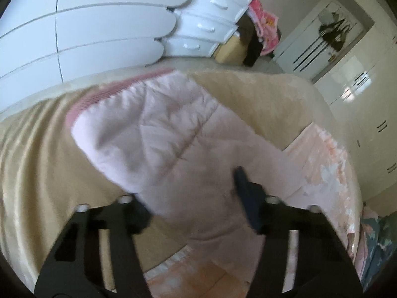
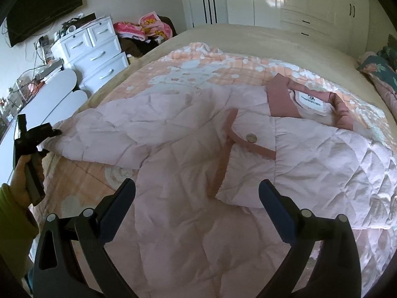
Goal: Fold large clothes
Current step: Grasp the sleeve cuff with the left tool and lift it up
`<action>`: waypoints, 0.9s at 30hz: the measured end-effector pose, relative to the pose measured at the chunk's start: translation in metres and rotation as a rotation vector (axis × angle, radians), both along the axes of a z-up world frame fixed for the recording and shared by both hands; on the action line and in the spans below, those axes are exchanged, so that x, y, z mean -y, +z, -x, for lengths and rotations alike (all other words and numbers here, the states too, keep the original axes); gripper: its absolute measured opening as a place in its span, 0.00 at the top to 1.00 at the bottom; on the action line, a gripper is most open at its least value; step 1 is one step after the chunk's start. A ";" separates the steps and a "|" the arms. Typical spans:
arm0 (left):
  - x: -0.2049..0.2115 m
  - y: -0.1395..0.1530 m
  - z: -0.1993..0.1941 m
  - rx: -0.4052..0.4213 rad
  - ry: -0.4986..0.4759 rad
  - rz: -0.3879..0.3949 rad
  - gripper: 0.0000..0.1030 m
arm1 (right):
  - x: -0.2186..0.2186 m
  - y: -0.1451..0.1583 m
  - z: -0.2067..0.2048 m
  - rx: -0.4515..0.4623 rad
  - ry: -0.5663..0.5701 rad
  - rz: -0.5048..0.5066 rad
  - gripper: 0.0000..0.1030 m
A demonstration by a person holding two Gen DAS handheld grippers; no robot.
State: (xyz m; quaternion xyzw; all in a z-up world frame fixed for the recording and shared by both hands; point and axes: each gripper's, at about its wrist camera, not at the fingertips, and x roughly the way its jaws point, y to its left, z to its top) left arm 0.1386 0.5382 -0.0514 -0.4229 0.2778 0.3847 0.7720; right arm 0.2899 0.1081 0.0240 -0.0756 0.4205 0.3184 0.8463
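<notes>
A pale pink quilted jacket lies front up on the bed, its darker pink collar at the far right. One sleeve stretches out to the left. My left gripper, held by a hand in a green sleeve, is clamped on that sleeve's end. In the left wrist view the sleeve fills the gap of the left gripper and covers one finger; its ribbed cuff points away. My right gripper hovers open over the jacket's body, nothing between its fingers.
The bed carries a peach patterned quilt over a beige blanket. White drawers and a heap of clothes stand left of it, wardrobes behind, dark floral pillows at the right.
</notes>
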 end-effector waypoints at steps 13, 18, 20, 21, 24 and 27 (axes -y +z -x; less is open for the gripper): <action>0.048 0.115 -0.011 0.135 -0.169 -0.215 0.86 | 0.024 0.025 0.013 0.015 -0.006 -0.045 0.04; 0.083 0.156 -0.028 0.159 -0.263 -0.271 0.87 | 0.045 0.040 0.020 0.031 -0.005 -0.072 0.04; 0.096 0.168 -0.033 0.169 -0.292 -0.288 0.87 | 0.053 0.043 0.021 0.031 -0.015 -0.083 0.04; 0.103 0.173 -0.036 0.172 -0.305 -0.298 0.87 | 0.060 0.046 0.022 0.031 -0.022 -0.092 0.04; 0.123 0.188 -0.046 0.179 -0.347 -0.332 0.87 | 0.077 0.052 0.023 0.033 -0.049 -0.114 0.04; 0.144 0.204 -0.050 0.190 -0.380 -0.367 0.88 | 0.094 0.058 0.024 0.036 -0.068 -0.136 0.04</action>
